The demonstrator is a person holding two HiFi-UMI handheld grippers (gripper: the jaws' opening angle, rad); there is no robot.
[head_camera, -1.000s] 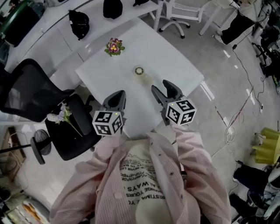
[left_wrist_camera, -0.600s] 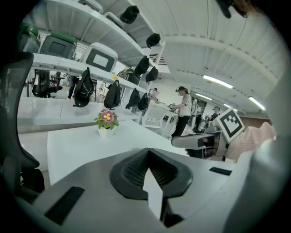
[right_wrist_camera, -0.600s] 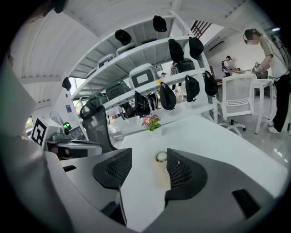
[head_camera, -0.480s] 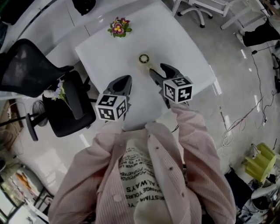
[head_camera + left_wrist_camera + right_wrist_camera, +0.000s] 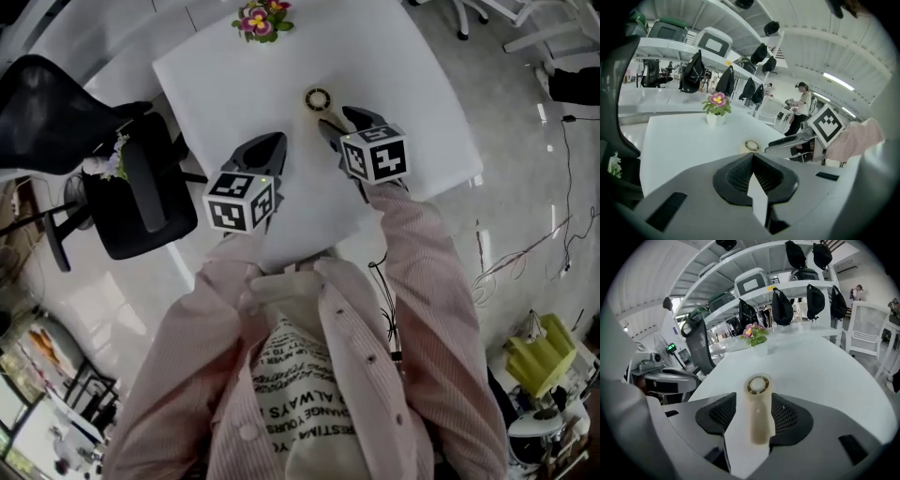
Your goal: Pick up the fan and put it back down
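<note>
A small cream hand-held fan [image 5: 319,99] lies flat on the white table [image 5: 225,84], its round head pointing away from me. My right gripper [image 5: 337,122] is open, low over the table, and the fan's handle [image 5: 758,418] lies between its two jaws with a gap at the left pad. My left gripper [image 5: 270,145] hovers to the left of the fan, shut with nothing in it. In the left gripper view the fan [image 5: 751,146] shows beyond the jaws, with the right gripper [image 5: 787,140] beside it.
A potted pink flower [image 5: 262,19] stands at the table's far edge. A black office chair [image 5: 122,178] with a flower sprig on it sits close to the table's left side. Cables run over the floor at right, near a yellow object [image 5: 539,361].
The right gripper has moved forward over the table until its jaws straddle the fan's handle. The left gripper has followed forward a little and stays shut.
</note>
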